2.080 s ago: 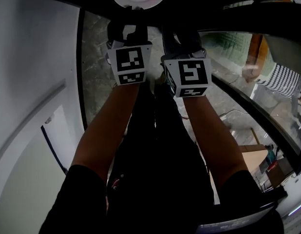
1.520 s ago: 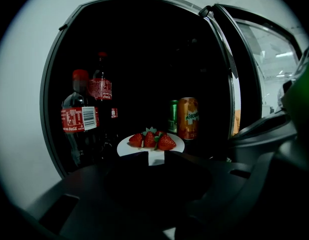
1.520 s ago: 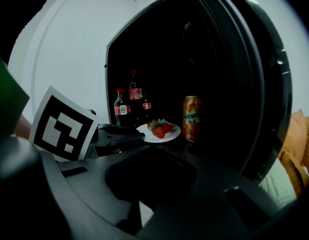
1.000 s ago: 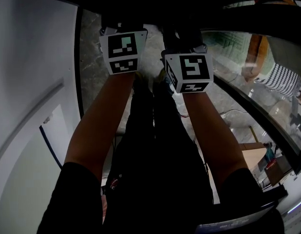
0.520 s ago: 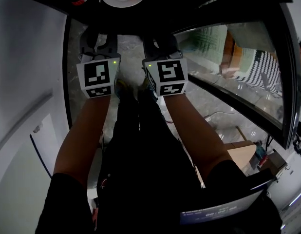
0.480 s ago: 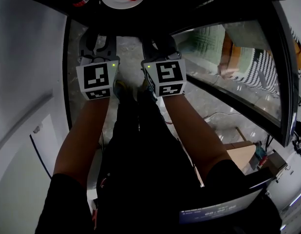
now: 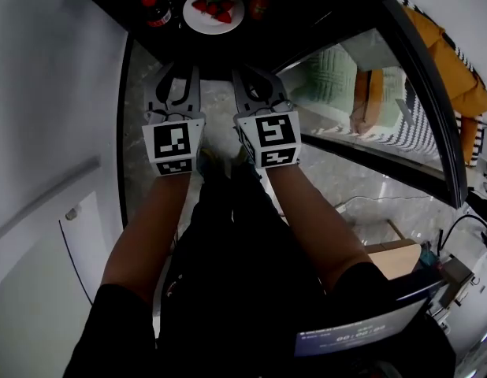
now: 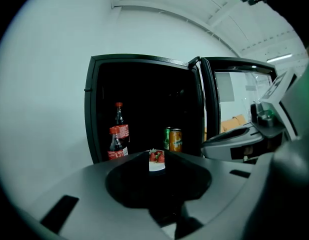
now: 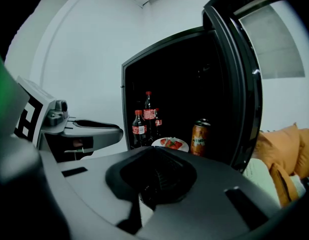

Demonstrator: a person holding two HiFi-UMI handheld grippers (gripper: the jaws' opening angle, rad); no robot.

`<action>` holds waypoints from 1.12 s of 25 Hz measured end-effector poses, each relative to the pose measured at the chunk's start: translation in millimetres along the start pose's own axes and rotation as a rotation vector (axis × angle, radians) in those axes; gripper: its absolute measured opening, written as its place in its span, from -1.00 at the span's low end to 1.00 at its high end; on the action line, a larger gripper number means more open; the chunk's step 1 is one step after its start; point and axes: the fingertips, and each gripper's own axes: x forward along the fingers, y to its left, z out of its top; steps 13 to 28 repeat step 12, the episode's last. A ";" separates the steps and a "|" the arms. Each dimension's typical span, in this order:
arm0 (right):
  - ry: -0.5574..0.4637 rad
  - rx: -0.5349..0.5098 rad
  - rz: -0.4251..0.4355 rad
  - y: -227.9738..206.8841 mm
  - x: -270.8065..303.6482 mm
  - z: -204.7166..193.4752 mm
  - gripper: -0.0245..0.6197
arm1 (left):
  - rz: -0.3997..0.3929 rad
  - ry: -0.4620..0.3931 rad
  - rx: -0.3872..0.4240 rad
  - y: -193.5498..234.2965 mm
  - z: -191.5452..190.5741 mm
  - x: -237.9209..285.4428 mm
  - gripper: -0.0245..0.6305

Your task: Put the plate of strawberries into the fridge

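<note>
Left gripper (image 7: 180, 68) hangs empty, its jaws a little apart; right gripper (image 7: 251, 73) hangs beside it with jaws together, holding nothing; the plate of strawberries (image 7: 213, 9) sits on a shelf inside the fridge (image 8: 144, 58), apart from both; cola bottles (image 8: 117, 134) stand to its left, cans (image 8: 173, 139) to its right; the glass door (image 7: 346, 85) stands open on the right.
</note>
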 end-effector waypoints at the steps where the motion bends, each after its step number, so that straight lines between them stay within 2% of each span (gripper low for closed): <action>1: -0.009 -0.005 -0.003 7.7 -1.9 3.6 -0.91 | -0.001 -0.010 0.000 3.1 0.7 -7.4 -0.65; 8: -0.035 -0.022 -0.007 38.2 -3.4 10.6 -0.91 | 0.001 -0.035 -0.007 20.9 -2.4 -29.7 -0.65; 28: -0.043 -0.028 -0.007 42.6 -1.6 10.3 -0.91 | 0.005 -0.042 -0.008 24.1 -5.4 -31.7 -0.65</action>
